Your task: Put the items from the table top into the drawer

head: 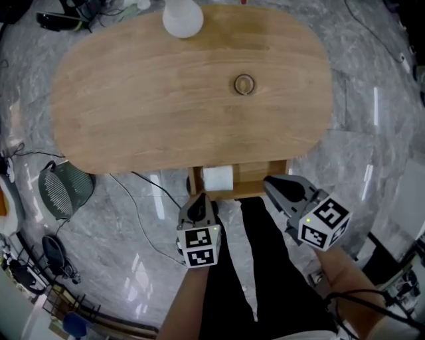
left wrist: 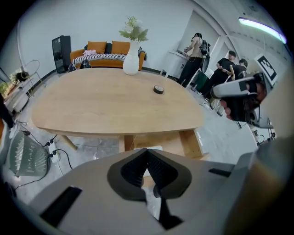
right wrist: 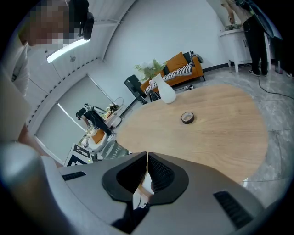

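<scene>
Drawer holds a white roll — left gripper and right gripper clenched, empty

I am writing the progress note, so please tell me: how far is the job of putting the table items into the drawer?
Done: a white item lies in the open drawer. In hand: nothing; the left gripper and the right gripper have their jaws together, empty. Left: the tape roll on the table; the white vase also stands there.
</scene>
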Motion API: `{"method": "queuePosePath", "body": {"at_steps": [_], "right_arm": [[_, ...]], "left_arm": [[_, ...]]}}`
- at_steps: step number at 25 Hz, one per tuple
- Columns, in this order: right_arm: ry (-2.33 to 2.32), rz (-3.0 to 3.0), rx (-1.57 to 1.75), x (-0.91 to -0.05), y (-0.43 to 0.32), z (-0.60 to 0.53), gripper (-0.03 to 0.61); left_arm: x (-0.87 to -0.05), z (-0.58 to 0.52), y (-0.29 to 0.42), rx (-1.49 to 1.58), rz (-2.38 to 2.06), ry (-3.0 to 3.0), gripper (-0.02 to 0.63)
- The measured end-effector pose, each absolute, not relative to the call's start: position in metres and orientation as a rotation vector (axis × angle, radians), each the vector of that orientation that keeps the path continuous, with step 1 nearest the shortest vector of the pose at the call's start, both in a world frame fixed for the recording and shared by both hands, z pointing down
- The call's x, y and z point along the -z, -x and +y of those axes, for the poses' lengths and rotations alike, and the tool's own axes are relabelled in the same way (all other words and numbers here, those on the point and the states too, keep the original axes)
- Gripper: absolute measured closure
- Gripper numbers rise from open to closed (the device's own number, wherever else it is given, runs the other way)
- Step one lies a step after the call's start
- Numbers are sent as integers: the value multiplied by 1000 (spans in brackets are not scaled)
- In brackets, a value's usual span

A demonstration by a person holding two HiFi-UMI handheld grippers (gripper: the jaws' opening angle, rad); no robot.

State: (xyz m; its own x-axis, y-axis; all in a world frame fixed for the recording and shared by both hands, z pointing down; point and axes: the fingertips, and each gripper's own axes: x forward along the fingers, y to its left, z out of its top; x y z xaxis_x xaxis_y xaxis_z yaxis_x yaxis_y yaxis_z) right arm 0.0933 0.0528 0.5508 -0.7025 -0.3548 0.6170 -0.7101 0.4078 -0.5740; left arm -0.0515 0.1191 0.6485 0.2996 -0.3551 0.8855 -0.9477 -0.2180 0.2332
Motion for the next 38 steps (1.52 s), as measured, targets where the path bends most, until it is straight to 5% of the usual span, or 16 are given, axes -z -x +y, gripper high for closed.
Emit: {"method": "queuePosePath", "body": {"at_steps": [38], "right_arm": [[-796,-2238,-980,-579,-84,-34,538]], "left_arm": [[-613,50,57,-696,-1186,-1808,612]]}}
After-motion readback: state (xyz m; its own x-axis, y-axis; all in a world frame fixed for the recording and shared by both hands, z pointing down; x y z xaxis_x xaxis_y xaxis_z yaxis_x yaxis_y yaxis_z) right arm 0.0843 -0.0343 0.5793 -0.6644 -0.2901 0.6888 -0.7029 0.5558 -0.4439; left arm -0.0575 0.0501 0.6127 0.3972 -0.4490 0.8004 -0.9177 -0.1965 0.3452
